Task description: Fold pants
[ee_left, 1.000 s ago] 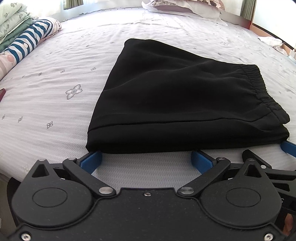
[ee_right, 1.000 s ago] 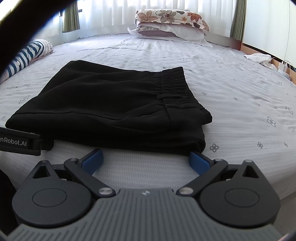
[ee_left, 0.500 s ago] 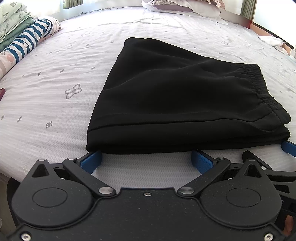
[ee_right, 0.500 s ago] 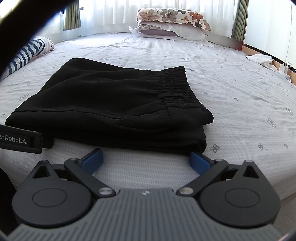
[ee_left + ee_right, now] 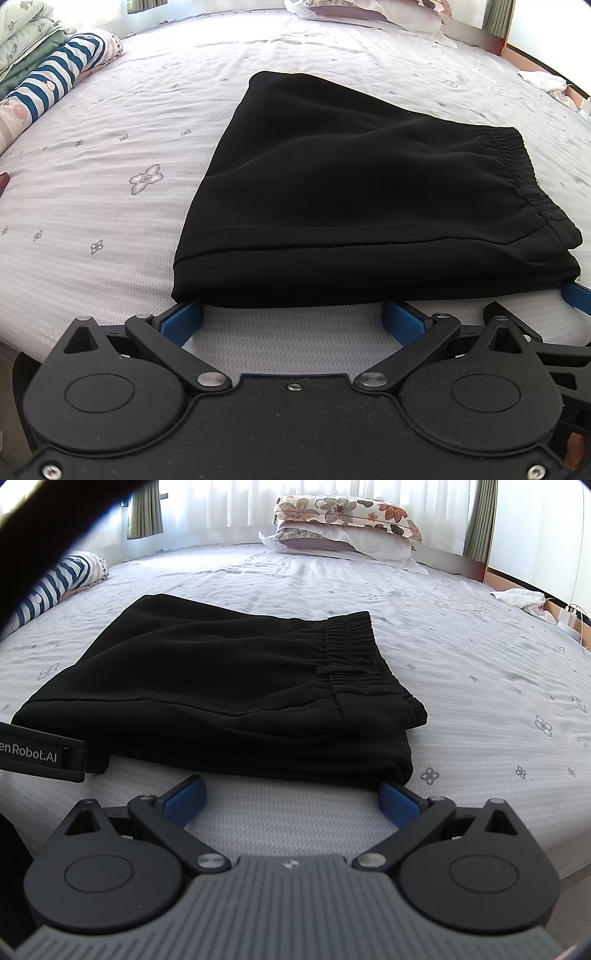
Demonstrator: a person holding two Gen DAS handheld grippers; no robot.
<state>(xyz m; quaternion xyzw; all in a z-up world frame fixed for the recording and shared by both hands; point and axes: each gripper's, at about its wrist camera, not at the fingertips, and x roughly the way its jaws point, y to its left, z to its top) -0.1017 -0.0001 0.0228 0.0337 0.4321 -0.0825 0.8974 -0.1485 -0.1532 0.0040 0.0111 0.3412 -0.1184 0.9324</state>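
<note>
Black pants point(image 5: 362, 199) lie folded into a compact stack on the bed, elastic waistband on the right. They also show in the right wrist view point(image 5: 229, 690). My left gripper point(image 5: 291, 315) is open and empty, its blue fingertips just short of the stack's near edge at its left half. My right gripper point(image 5: 291, 794) is open and empty at the near edge of the stack's right half. The right gripper's blue fingertip point(image 5: 578, 297) shows at the right edge of the left wrist view. The left gripper's strap point(image 5: 40, 757) shows at the left of the right wrist view.
The bed sheet point(image 5: 110, 155) is white with small flowers. Striped and folded bedding point(image 5: 51, 77) lies at the far left. Floral pillows point(image 5: 347, 520) sit at the head of the bed. A white cloth point(image 5: 521, 598) lies at the far right edge.
Both grippers have pulled back very slightly from the pants' near edge. The pants have not moved and both grippers stay open.
</note>
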